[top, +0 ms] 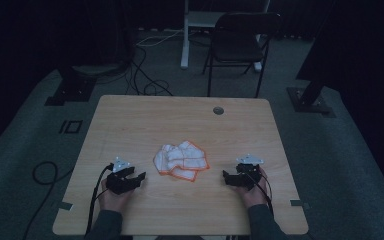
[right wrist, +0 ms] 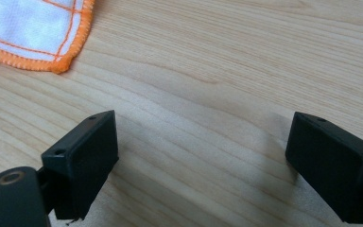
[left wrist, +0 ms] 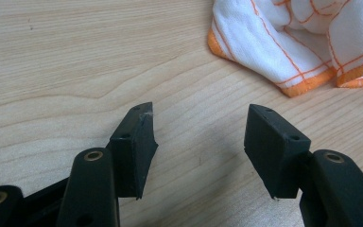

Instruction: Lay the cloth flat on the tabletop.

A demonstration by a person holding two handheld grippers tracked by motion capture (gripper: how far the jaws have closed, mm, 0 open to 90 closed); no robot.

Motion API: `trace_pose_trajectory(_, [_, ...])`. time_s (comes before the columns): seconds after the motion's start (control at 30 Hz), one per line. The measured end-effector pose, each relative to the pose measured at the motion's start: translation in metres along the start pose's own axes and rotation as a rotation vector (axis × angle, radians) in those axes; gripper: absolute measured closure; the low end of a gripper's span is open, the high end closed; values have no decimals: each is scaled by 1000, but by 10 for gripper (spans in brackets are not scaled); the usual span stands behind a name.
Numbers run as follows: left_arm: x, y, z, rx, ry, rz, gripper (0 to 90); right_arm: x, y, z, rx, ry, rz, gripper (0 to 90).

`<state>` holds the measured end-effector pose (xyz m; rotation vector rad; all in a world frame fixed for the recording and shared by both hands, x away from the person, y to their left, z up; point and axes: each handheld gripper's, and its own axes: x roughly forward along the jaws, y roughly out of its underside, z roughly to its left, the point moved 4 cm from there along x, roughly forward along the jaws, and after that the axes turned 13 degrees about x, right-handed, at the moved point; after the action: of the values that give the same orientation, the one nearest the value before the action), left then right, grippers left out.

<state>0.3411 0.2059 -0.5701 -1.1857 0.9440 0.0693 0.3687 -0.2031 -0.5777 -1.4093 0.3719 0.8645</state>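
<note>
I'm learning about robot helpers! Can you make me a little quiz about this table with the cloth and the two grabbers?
1. True or false: the left gripper holds the cloth.
2. What colour is the cloth's edging?
3. Where does the cloth lie? A) on the chair B) between the grippers C) on the floor

Key
1. False; both the left gripper and the right gripper are open and empty.
2. Orange.
3. B, crumpled on the wooden table.
</note>
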Motion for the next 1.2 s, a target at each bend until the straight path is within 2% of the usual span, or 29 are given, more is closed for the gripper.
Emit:
trace_pose_trajectory(0.5, [1, -1, -2, 22, -17, 10, 445, -3, 1, 2, 3, 0, 0, 178])
trace_pose_trajectory(0.6, [2, -2, -4, 49, -37, 22, 448, -7, 1, 3, -9, -9, 10, 258])
trace_pose_trajectory(0.73, [2, -2, -6, 67, -46, 27, 448, -8, 2, 5, -2, -41, 8, 253])
trace_pose_trajectory(0.77, [2, -2, -6, 71, -45, 29, 458, -10, 1, 11, -3, -76, 0, 257])
trace_pose_trajectory(0.8, [3, -2, -7, 75, -45, 28, 466, -13, -1, 17, -31, -85, -15, 273])
trace_pose_trajectory(0.83, [3, -2, -7, 75, -45, 28, 471, -13, -1, 17, -31, -85, -15, 273])
trace_pose_trajectory(0.93, [3, -3, -8, 69, -24, 21, 501, -19, -5, 27, -55, -121, -35, 350])
trace_pose_trajectory(0.97, [3, -3, -8, 69, -24, 21, 507, -19, -5, 27, -55, -121, -35, 350])
trace_pose_trajectory(1.0, [3, -4, -8, 67, -19, 23, 516, -20, -6, 30, -65, -138, -38, 402])
trace_pose_trajectory(1.03, [3, -4, -8, 67, -19, 23, 524, -20, -6, 30, -65, -138, -38, 402])
trace_pose_trajectory(1.07, [3, -4, -9, 58, -14, 19, 533, -21, -7, 33, -76, -156, -32, 446])
trace_pose_trajectory(1.2, [4, -5, -10, 44, -1, 18, 558, -21, -10, 40, -104, -176, -31, 501])
